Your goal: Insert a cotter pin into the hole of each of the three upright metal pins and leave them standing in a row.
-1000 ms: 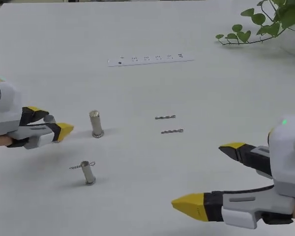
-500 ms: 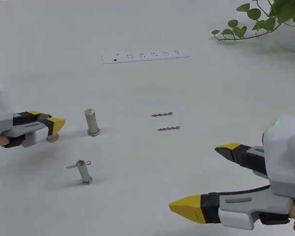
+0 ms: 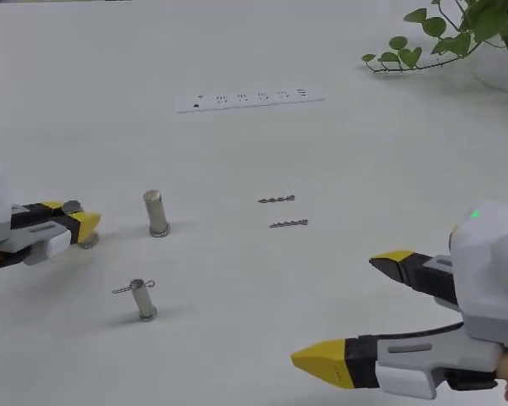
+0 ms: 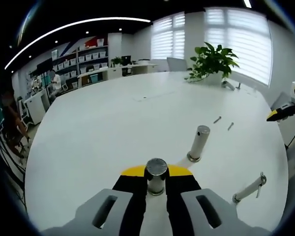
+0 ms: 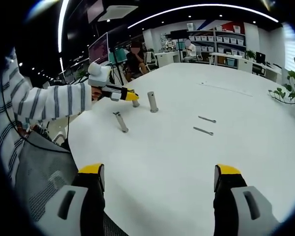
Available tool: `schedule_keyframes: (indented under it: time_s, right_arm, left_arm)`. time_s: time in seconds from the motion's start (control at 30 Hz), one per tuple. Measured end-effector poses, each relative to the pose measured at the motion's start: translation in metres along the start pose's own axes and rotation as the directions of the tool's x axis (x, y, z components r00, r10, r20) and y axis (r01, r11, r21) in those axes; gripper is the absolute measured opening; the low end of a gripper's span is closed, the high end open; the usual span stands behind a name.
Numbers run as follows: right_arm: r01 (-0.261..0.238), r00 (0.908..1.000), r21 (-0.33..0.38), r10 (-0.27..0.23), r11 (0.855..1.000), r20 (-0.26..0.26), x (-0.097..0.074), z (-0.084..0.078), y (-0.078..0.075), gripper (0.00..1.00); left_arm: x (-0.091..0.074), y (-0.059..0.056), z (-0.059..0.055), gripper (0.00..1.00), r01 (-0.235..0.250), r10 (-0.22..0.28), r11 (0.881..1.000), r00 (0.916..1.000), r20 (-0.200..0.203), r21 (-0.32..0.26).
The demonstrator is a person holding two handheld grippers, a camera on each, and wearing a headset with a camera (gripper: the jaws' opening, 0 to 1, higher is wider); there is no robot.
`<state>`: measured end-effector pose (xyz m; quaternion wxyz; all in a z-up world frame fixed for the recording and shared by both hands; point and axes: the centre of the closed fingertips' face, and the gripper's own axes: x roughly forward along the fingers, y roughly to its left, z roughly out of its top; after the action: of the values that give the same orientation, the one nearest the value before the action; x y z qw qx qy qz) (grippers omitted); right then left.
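My left gripper (image 3: pixel 83 223) is at the table's left edge, shut on a metal pin (image 4: pixel 156 169) that stands upright between its yellow tips, its base at the table. To its right a second bare metal pin (image 3: pixel 156 212) stands upright. Nearer me, a third metal pin (image 3: pixel 141 299) has a cotter pin through its top and leans a little. Two loose cotter pins (image 3: pixel 276 200) (image 3: pixel 289 224) lie side by side mid-table. My right gripper (image 3: pixel 349 309) hovers open at the near right, holding nothing, well apart from the pins.
A white power strip (image 3: pixel 250 98) lies at the back of the table. A leafy potted plant (image 3: pixel 457 34) stands at the back right corner. A striped sleeve (image 5: pixel 44 105) reaches in behind the left gripper. Bare white tabletop lies between the two grippers.
My left gripper has moved left, away from the bare upright pin, and lowered with its pin. The right gripper has hardly moved.
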<state>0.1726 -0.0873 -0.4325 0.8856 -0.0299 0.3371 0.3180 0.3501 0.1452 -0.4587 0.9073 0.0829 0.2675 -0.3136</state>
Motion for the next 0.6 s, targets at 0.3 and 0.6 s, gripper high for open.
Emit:
schedule_keyframes:
  time_s: [0.3,0.6]
  right_arm:
    - [0.011,0.9999,0.005,-0.011,1.0,0.003,-0.002,-0.001,-0.003,0.91]
    - [0.016,0.9997,0.002,-0.016,1.0,0.016,-0.004,0.003,-0.001,0.91]
  left_arm:
    - [-0.002,0.004,0.0,0.09,-0.032,0.031,0.998,0.9994,-0.012,-0.049]
    - [-0.018,0.008,0.01,0.09,-0.066,0.068,0.992,0.9975,0.017,-0.104]
